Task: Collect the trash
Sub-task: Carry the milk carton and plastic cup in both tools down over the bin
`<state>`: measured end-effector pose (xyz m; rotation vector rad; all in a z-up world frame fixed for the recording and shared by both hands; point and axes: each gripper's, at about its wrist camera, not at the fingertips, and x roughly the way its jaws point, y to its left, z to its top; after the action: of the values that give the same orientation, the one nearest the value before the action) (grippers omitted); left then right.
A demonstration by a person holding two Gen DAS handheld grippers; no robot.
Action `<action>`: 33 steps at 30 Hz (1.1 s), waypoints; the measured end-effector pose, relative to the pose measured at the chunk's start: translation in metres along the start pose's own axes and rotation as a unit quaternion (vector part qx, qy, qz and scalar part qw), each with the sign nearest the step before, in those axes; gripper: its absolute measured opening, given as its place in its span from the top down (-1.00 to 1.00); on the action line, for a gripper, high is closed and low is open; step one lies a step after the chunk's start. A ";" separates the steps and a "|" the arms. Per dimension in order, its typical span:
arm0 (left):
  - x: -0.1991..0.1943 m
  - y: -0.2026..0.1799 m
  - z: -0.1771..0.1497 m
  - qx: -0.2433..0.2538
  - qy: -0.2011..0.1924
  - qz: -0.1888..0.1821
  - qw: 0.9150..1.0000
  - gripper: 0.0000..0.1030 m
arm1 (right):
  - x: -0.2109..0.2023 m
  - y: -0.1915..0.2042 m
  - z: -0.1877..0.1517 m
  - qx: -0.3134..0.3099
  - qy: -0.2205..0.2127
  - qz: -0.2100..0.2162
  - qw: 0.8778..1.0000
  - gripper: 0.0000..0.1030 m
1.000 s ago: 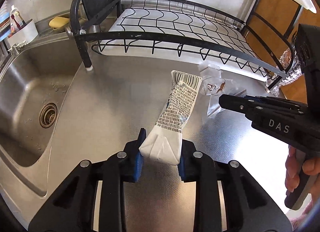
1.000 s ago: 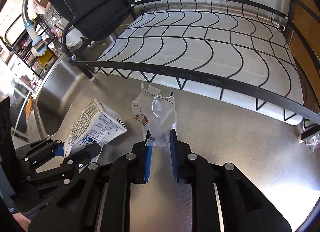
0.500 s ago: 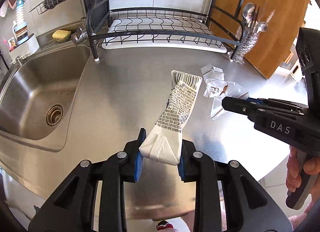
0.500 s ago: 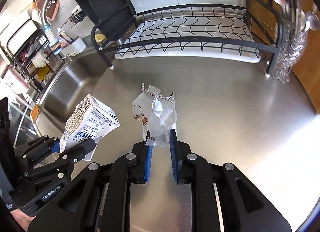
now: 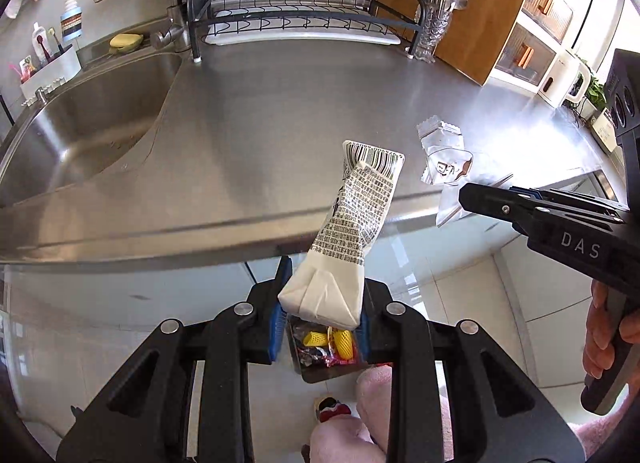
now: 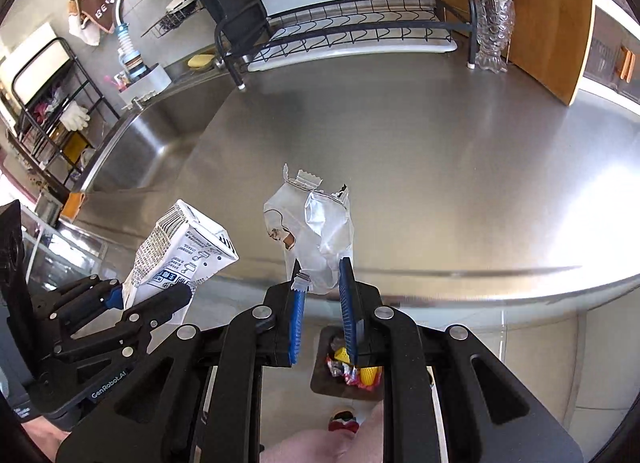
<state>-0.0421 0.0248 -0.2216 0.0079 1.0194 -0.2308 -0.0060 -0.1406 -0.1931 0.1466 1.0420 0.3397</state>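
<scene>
Nearest, low on the floor beneath both grippers, the dark open trash bin (image 5: 320, 373) already holds yellow and red wrappers, so part of the collecting looks done. Both pieces in hand are lifted clear and hang past the tabletop's front edge, roughly over that bin; what seems left is to drop them in.

The left gripper (image 5: 322, 319) has its blue-padded fingers clamped on the folded base of a flattened white drink carton (image 5: 352, 223) with black print and a barcode at its far end; it stands up and leans away. The right gripper (image 6: 322, 295) pinches the lower edge of a crumpled silver foil wrapper (image 6: 316, 235) with a torn, serrated top.

Beyond them the brushed steel tabletop (image 6: 400, 135) shows no other litter. The black wire dish rack (image 5: 296, 15) stands at the back wall.
</scene>
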 end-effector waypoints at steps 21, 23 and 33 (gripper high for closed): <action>0.079 0.015 -0.122 -0.027 0.065 -0.025 0.997 0.49 | 0.062 -0.002 -0.139 0.031 0.107 0.000 0.994 0.65; 0.098 0.013 -0.126 -0.015 0.073 -0.023 0.997 0.49 | 0.080 -0.016 -0.146 0.062 0.109 0.001 0.992 0.65; 0.203 0.021 -0.154 -0.022 0.099 -0.016 0.995 0.49 | 0.180 -0.053 -0.195 0.087 0.156 -0.001 0.984 0.65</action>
<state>-0.0662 0.0245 -0.4767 -0.0265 1.2220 -0.2387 -0.0808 -0.1365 -0.4531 0.2553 1.3833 0.2739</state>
